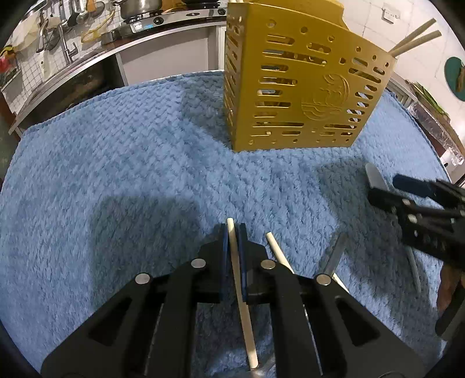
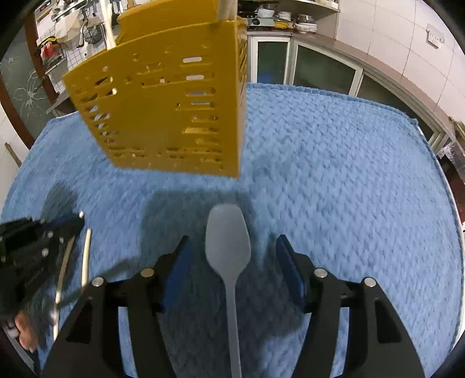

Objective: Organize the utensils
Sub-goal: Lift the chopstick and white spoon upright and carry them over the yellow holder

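My left gripper (image 1: 232, 232) clamps a chopstick (image 1: 242, 293); my right gripper (image 2: 232, 256) hangs spread wide around the grey spoon (image 2: 228, 247), yellow holder (image 2: 174, 116) ahead.

A home kitchen, it seems. A gas stove (image 1: 171, 19) carries a steel pot (image 1: 139, 7), beside hanging utensils (image 1: 62, 14) on tiled wall. Glass-fronted cabinets (image 2: 322, 69) sit under the counter.

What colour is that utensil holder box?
Golden yellow utensil holder, clearest in the left wrist view.
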{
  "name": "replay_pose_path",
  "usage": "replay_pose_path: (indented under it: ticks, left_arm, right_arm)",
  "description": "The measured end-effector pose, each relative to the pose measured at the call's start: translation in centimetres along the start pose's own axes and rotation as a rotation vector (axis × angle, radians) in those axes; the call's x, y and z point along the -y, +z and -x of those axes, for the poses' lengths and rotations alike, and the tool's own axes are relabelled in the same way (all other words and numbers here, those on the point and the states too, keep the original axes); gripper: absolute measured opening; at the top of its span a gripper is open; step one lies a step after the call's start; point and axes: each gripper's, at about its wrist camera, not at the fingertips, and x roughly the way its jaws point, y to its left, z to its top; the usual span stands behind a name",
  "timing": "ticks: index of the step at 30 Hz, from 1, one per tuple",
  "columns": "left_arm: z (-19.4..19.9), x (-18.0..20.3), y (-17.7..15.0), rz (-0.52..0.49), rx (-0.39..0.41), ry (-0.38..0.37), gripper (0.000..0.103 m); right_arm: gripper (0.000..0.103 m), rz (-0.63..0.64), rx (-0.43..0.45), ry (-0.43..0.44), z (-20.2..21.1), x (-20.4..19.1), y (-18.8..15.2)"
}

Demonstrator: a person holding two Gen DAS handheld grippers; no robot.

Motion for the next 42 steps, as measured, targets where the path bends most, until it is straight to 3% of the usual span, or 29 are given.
replay_pose_path:
  ticks: [2, 6, 12, 24, 42]
  left_arm:
    - [-0.2, 0.1, 0.2, -0.004, -0.002, 0.001, 0.005]
    - [-0.3, -0.1, 0.5, 0.004, -0.001, -0.008, 0.005]
    - [1.0, -0.3, 0.7, 0.028, 0.032, -0.027, 0.004]
    - [8.1, -0.6, 0.7, 0.041, 0.215, -0.074, 0.004]
    - [16.3, -1.7, 1.2, 0.056, 0.413, -0.124, 0.004]
  right_arm:
    - [0.058, -0.006, -0.019, -0.005, -0.8, 0.0, 0.5]
    - [0.032, -0.005, -0.020, -0.016, -1.0, -0.2, 1.0]
    - [0.032, -0.040, 0.046, 0.018, 1.4, 0.8, 0.6]
    - [0.032, -0.063, 0.318, 0.086, 10.9, 1.5, -2.1]
    - [0.032, -0.021, 0.468, 0.088, 16.9, 1.1, -1.4]
